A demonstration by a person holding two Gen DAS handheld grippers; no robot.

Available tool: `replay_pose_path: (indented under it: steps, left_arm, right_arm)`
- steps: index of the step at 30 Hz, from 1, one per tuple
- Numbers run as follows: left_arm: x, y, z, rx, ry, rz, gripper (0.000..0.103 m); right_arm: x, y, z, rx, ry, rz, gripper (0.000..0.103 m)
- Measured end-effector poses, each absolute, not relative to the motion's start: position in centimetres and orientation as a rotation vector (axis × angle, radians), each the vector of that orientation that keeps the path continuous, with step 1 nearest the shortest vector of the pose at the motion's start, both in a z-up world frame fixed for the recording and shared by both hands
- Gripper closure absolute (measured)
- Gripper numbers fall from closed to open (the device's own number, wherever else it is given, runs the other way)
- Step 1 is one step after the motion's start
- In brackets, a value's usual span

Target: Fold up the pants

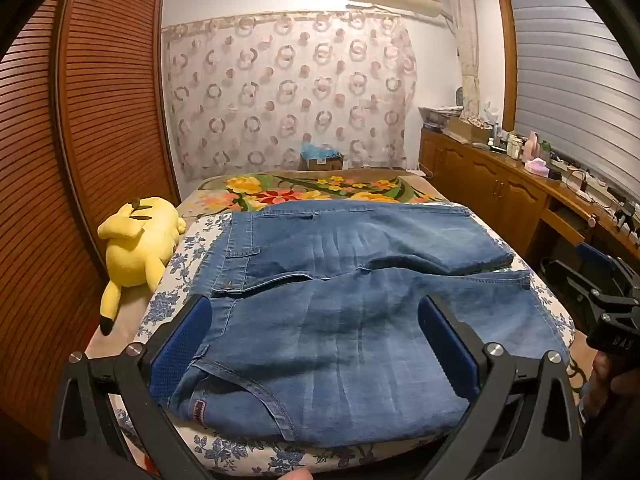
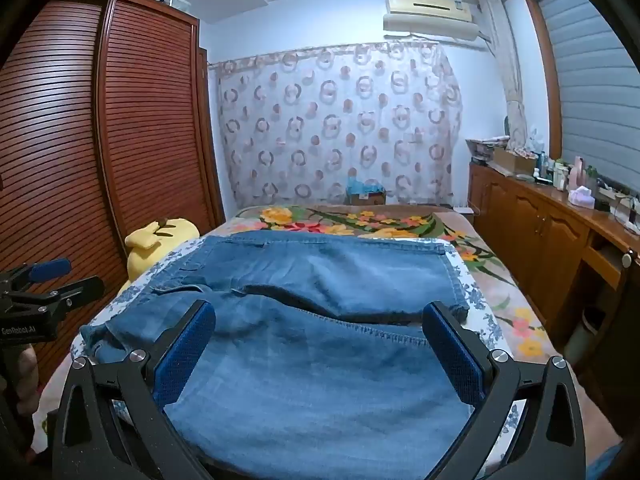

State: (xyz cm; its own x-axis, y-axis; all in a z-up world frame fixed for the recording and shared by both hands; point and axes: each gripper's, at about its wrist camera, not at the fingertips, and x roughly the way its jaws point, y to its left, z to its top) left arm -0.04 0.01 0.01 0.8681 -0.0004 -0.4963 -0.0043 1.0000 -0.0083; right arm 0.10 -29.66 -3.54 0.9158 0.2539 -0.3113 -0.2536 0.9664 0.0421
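Note:
A pair of blue denim pants (image 1: 340, 280) lies spread flat on the bed (image 1: 168, 272), waistband to the left, both legs running right. The pants also show in the right wrist view (image 2: 320, 320). My left gripper (image 1: 316, 344) is open, just above the near waist and thigh, holding nothing. My right gripper (image 2: 320, 352) is open over the near leg close to its hem, empty. The right gripper also shows at the right edge of the left wrist view (image 1: 596, 284), and the left gripper shows at the left edge of the right wrist view (image 2: 44, 284).
A yellow plush toy (image 1: 140, 248) lies on the bed left of the waistband. A slatted wooden wardrobe (image 1: 80, 140) stands at the left. A wooden cabinet (image 1: 500, 184) with bottles and clutter runs along the right. A flowered blanket (image 1: 320, 190) covers the far end.

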Motion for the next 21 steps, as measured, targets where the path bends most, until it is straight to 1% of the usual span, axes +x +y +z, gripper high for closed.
replay_pose_path:
  steps: [21]
  left_arm:
    - [-0.04,-0.04,0.03,0.008,0.520,0.008,0.000]
  right_arm:
    - [0.12,-29.71,-3.47,-0.005,0.325,0.263,0.000]
